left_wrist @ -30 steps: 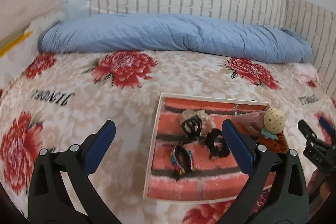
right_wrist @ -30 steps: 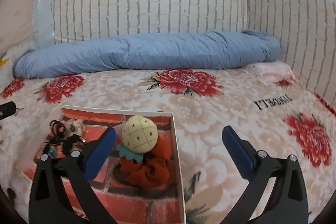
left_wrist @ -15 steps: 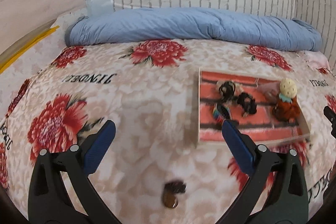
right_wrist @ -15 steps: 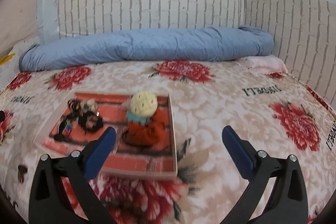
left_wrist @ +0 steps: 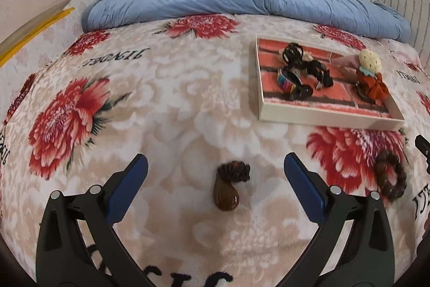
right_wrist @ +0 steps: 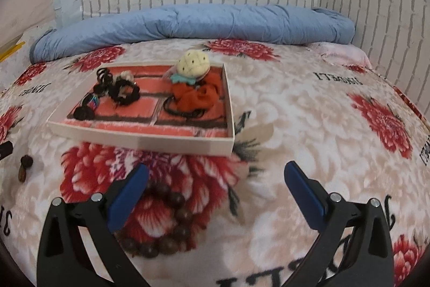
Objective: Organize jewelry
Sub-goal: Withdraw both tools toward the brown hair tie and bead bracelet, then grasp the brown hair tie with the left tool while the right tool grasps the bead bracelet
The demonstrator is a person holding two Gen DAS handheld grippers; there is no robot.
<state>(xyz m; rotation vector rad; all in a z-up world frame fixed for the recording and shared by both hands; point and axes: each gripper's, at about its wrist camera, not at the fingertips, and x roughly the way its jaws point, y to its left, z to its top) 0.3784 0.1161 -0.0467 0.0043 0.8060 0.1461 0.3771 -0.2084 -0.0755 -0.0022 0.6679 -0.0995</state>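
Observation:
A shallow white tray (left_wrist: 322, 116) (right_wrist: 150, 141) with a red brick-pattern lining lies on the bed. It holds black hair ties (left_wrist: 303, 63) (right_wrist: 121, 90), a colourful clip (left_wrist: 286, 80) and an orange scrunchie with a cream ball (left_wrist: 371, 74) (right_wrist: 193, 77). A brown pendant with a dark tassel (left_wrist: 228, 186) (right_wrist: 24, 166) lies on the blanket between the fingers of my open left gripper (left_wrist: 215, 187). A brown bead bracelet (left_wrist: 389, 176) (right_wrist: 166, 222) lies to its right, just inside the left finger of my open right gripper (right_wrist: 215, 190).
A floral blanket (left_wrist: 134, 98) covers the bed. A rolled blue quilt (left_wrist: 242, 2) (right_wrist: 188, 23) lies along the far edge against a brick-pattern wall. A yellow strip (left_wrist: 35, 28) runs at the far left. The right gripper's tip (left_wrist: 423, 145) shows at the left view's right edge.
Both grippers have pulled back from the tray toward the near side of the bed. The pendant and the bead bracelet have come into view close to the fingers.

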